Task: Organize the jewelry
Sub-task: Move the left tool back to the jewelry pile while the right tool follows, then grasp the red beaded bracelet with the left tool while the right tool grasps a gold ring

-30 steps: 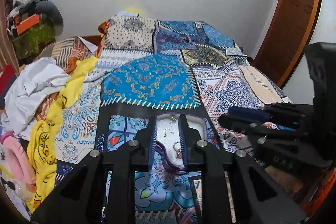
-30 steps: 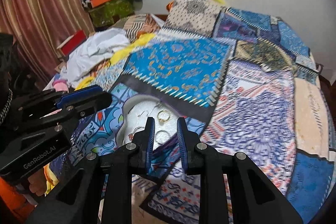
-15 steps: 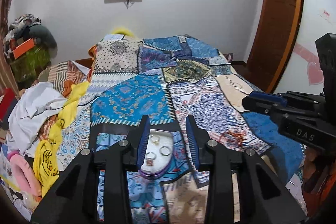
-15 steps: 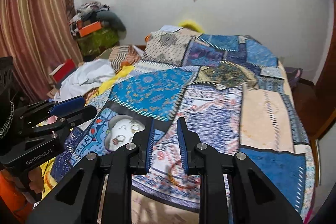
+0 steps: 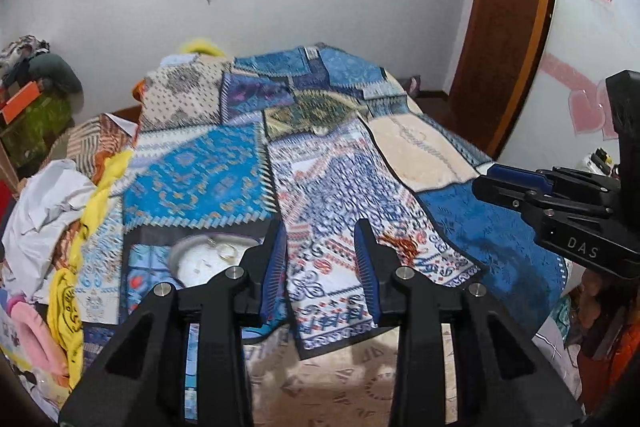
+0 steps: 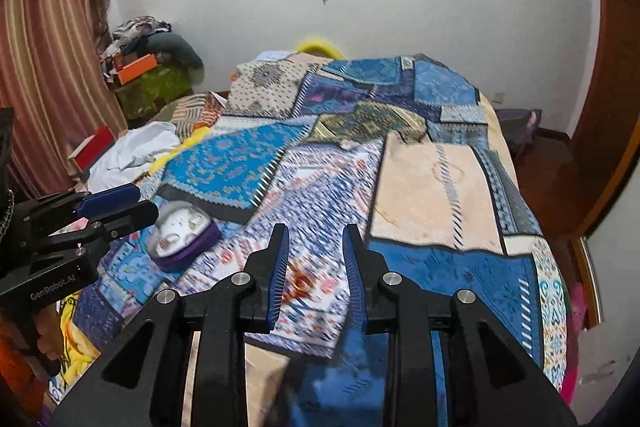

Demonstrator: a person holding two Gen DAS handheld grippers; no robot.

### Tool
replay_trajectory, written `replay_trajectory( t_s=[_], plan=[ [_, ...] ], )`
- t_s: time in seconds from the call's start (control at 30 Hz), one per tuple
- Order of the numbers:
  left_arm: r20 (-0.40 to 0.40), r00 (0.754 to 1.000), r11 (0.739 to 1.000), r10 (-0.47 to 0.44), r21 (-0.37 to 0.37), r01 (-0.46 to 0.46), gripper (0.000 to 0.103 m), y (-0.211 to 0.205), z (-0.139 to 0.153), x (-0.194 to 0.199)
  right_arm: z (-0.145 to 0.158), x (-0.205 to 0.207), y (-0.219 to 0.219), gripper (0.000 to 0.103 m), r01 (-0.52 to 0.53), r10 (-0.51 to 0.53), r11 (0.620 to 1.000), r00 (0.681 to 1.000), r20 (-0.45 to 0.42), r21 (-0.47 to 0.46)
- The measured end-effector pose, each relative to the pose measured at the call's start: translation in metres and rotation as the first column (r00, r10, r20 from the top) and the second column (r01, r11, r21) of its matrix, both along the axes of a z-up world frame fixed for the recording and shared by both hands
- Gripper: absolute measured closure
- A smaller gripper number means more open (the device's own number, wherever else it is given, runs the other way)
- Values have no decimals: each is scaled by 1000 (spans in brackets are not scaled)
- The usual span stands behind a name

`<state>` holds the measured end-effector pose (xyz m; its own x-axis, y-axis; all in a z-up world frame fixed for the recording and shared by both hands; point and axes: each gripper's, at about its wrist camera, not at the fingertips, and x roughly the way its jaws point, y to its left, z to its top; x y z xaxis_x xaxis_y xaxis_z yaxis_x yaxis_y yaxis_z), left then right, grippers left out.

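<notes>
Jewelry dish point(image 6: 182, 237), white w/ purple rim, sits on the bedspread point(image 6: 432, 183) nr its left front edge. L gripper point(image 5: 321, 267) fingers apart, empty. R gripper point(image 6: 316, 267) opening, nothing betw them.

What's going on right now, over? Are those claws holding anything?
Left gripper open, empty. Right gripper opening, empty, above orange bangle on quilt. Jewelry dish off left. Nothing in the way.

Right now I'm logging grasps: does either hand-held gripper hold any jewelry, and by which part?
Nothing is held. The left hand-held gripper is open and empty; the right hand-held gripper is opening with only bedspread behind it.
</notes>
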<state>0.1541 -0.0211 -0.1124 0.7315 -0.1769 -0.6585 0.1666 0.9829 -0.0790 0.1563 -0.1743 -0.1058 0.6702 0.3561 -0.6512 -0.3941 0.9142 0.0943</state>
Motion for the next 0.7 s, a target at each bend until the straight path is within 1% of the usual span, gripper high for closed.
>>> replay_trajectory(
  t_s=[0.3,0.7],
  plan=[
    [-118,993,1000,-24,1,24,68,-19,-40,15,-28,6,-17,78,7,-8,1000,996,-83,-18],
    [-199,977,997,-71,-50,63,68,-32,-72,30,-53,15,-11,78,-36,32,999,988,-148,-29]
  ],
)
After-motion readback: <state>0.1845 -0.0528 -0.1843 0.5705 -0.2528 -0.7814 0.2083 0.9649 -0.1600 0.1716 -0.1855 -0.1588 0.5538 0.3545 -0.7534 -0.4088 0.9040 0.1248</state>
